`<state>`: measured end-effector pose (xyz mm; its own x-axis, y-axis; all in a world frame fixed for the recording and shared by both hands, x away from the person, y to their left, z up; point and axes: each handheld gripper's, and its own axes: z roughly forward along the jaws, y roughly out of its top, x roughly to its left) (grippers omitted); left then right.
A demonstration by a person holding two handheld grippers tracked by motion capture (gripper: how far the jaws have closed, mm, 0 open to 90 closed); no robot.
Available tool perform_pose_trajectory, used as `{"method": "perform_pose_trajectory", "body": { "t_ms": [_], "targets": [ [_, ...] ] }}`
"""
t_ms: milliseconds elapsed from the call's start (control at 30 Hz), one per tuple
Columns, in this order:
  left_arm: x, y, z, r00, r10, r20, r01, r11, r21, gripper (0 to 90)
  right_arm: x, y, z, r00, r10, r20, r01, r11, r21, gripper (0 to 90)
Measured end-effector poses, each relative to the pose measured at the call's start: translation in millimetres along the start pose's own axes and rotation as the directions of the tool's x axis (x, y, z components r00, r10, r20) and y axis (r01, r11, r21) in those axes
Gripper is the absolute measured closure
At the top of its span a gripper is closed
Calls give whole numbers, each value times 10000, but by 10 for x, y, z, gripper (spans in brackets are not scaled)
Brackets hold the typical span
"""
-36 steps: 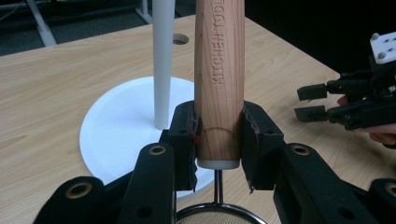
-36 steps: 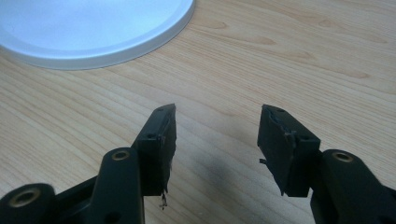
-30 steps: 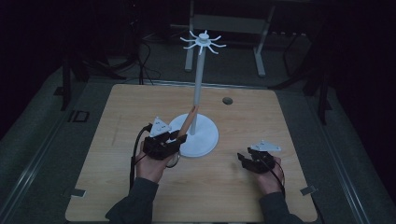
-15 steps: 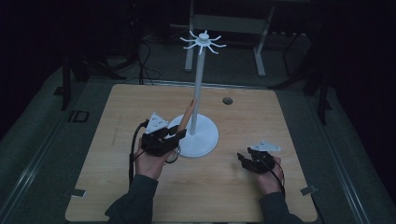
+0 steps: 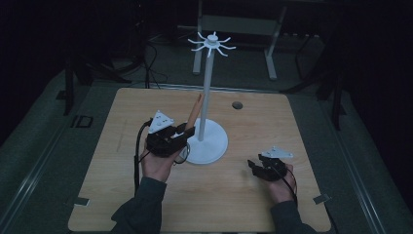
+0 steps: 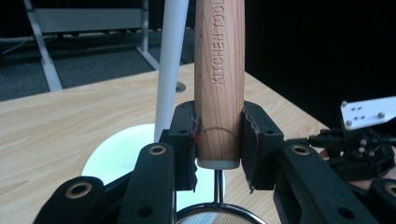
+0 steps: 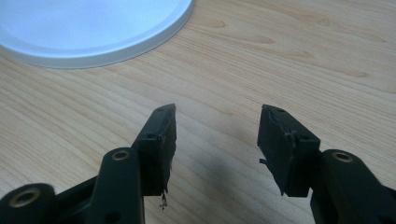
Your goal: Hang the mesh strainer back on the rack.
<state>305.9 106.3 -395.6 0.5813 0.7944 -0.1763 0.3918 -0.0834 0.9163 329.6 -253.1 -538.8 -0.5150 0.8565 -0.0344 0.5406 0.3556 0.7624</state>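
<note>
**Left gripper clamps a wooden handle beside the white stand; right gripper gapes over bare table**

Nearest the person, the right gripper (image 5: 257, 167) sits low at about 5 o'clock on the wooden table (image 5: 302, 126), its jaws spread wide with nothing between them; in the right gripper view the same gripper (image 7: 217, 135) looks down on bare wood grain, the rim of the stand's round white base (image 7: 93, 28) lying at 11 o'clock. Farther in, at 9 o'clock of that base (image 5: 207, 144), the left gripper (image 5: 187, 132) is closed on a wooden-handled utensil (image 5: 194, 113); the left gripper view shows the handle (image 6: 219, 79), stamped KITCHEN TOOL, pinched upright between both pads, with a metal mesh rim (image 6: 215, 218) below. Just beyond it rises the stand's white pole (image 5: 206, 92); its hooked crown (image 5: 212, 44) tops it at 12 o'clock; a small dark hole (image 5: 237, 105) marks the table's far side.
</note>
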Motion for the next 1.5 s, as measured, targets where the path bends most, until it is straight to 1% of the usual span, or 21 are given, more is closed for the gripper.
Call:
{"method": "perform_pose_trajectory", "body": {
  "t_ms": [200, 333, 400, 433, 500, 600, 667, 867, 1000, 1133, 1233, 1300, 1500],
  "targets": [
    [3, 69, 0, 9999, 112, -45, -112, 9999, -70, 689, -3, 0, -2, 10000, 11, 8, -11, 10000, -17, 468],
    [15, 109, -16, 10000, 55, -74, -56, 9997, -229, 689, -6, 0, -3, 10000, 20, 9, -20, 10000, -29, 468],
    [23, 141, -28, 9999, -64, -77, 61, 9992, -399, 689, -4, 0, -2, 10000, 16, 10, -16, 10000, -12, 468],
    [26, 152, -35, 10000, -20, -89, 17, 9992, -408, 689, -4, 0, -2, 10000, 17, 10, -17, 10000, -12, 468],
    [29, 167, -45, 9999, -61, -125, 55, 9987, -505, 689, -5, -1, -3, 10000, 29, 8, -29, 10000, -20, 468],
    [37, 184, -53, 9998, -147, -149, 138, 9981, -608, 689, -10, -3, -3, 10000, 40, 15, -40, 10000, -32, 468],
    [50, 212, -69, 9996, -258, -142, 246, 9968, -765, 689, -10, -3, -4, 10000, 30, 15, -30, 10000, -27, 468],
    [57, 260, -95, 9993, -355, -155, 338, 9949, -953, 689, -10, -3, -5, 10000, 31, 18, -31, 10000, -29, 468],
    [67, 306, -128, 9984, -543, -183, 516, 9908, -1254, 689, -11, -3, -5, 10000, 40, 20, -40, 10000, -32, 468],
    [81, 324, -142, 9972, -742, -60, 726, 9872, -1420, 689, -11, -3, -6, 10000, 44, 19, -44, 10000, -36, 468],
    [89, 331, -149, 9970, -768, -47, 754, 9868, -1437, 689, -12, -3, -3, 10000, 43, 17, -43, 10000, -39, 468],
    [96, 343, -155, 9963, -864, 16, 856, 9843, -1542, 689, -11, -3, -1, 10000, 45, 24, -45, 10000, -37, 468],
    [94, 389, -169, 9963, -861, 81, 862, 9821, -1676, 689, -12, -4, 1, 10000, 51, 25, -51, 10000, -16, 468]
  ]
}}
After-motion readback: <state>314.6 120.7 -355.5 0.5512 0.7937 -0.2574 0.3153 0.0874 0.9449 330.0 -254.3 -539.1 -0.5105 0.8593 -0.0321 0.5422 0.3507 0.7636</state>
